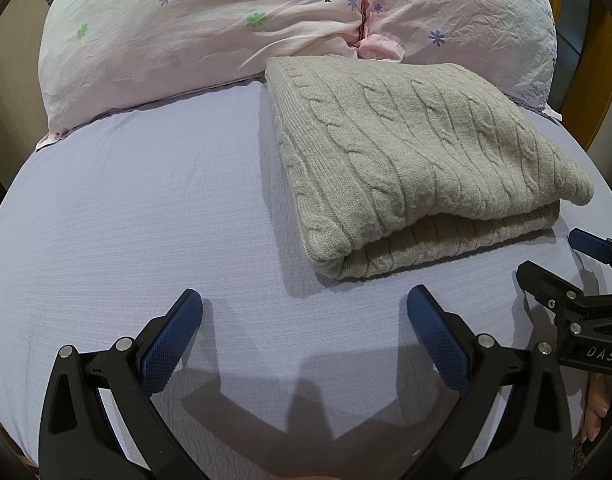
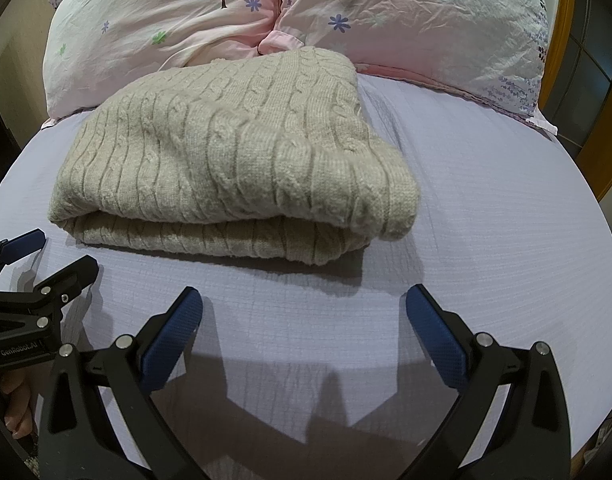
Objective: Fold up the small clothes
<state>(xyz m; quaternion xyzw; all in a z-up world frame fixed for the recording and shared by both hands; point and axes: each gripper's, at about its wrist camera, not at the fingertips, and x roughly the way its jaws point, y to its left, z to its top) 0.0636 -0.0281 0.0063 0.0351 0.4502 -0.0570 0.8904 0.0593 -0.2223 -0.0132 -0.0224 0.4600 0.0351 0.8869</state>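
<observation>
Cable-knit sweater (image 1: 417, 160) lies folded on the bedsheet (image 1: 146, 220), ahead of my left gripper (image 1: 304, 300) and right gripper (image 2: 304, 300); I see both spread wide, empty.

Folded sweater (image 1: 417, 160), L tool (image 1: 304, 304) wide apart.

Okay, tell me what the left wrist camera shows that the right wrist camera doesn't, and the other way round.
Only the left wrist view shows the bare sheet left of the sweater, and the right gripper at its right edge. Only the right wrist view shows the bare sheet right of the sweater, and the left gripper at its left edge. Both show the folded sweater, two pillows, and open jaws holding nothing.
</observation>
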